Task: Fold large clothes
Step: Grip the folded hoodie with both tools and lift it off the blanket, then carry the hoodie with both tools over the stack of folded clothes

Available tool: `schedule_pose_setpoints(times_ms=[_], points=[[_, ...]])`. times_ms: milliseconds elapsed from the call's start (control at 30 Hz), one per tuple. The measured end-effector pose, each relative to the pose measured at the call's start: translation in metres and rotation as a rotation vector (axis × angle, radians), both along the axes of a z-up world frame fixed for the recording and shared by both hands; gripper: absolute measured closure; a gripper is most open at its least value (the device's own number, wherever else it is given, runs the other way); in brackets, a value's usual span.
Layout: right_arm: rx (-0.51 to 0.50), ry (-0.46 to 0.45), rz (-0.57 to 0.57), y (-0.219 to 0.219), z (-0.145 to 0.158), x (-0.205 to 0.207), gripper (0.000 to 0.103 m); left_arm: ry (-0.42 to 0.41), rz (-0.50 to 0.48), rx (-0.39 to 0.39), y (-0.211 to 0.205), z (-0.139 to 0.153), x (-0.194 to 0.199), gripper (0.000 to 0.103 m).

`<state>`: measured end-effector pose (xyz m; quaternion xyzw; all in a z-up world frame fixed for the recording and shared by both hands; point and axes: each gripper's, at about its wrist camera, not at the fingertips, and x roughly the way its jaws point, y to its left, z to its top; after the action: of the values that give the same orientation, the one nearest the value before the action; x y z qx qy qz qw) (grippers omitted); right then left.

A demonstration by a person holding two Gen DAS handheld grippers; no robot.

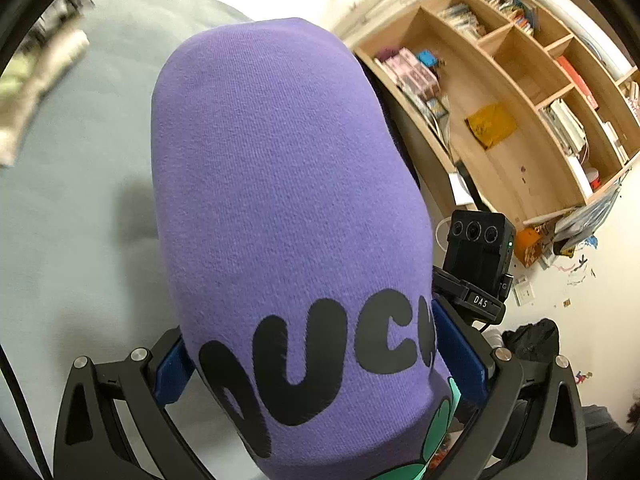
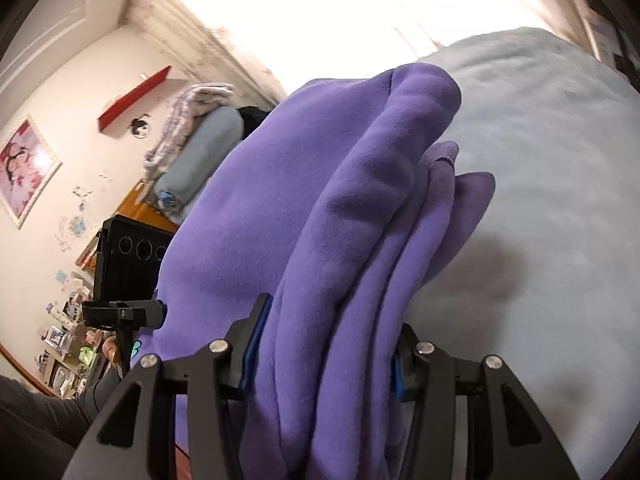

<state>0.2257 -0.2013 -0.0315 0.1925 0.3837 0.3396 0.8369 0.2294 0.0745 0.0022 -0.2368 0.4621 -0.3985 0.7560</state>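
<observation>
A bedroom, with a pale grey-blue bed (image 1: 80,208) spread beneath both cameras; nearest the lenses, each claw is clamped on the purple sweatshirt (image 1: 280,184). The left claw (image 1: 316,364) pinches a thick fold bearing black printed letters, its blue pads pressed into the cloth on either side; the right claw (image 2: 320,356) grips a bunch of several plain purple layers, jaws about half closed around the wad. The garment hangs from both claws clear of the bed, a ribbed cuff (image 2: 442,154) drooping at the far end. Beyond, a wooden bookshelf (image 1: 520,92) leans against the wall; a red wall shelf (image 2: 134,96) shows on the other side. The step looks like lifting the part-folded sweatshirt; next it probably needs laying flat on the bed and smoothing, both claws lowered evenly so the layers stay aligned.
</observation>
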Motion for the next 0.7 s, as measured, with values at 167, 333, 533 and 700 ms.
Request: schedule_pose_setpoints(times_ms=[167,333,533,700], points=[[0.059,-0.049,0.056,0.068,0.033,0.025,0.055,-0.049,0.068,0.048,0.075,0.053,0.008,0.0],[0.113,-0.092,0.109,0.151,0.065,0.079,0.054,-0.113,0.123,0.101,0.162,0.106,0.04,0.0],[0.177,-0.127,0.12,0.253,0.096,0.173,0.054,-0.182,0.169,0.174,0.265,0.157,0.122,0.0],[0.2,-0.158,0.109,0.328,0.101,0.255,0.054,-0.254,0.169,0.257,0.34,0.177,0.207,0.0]])
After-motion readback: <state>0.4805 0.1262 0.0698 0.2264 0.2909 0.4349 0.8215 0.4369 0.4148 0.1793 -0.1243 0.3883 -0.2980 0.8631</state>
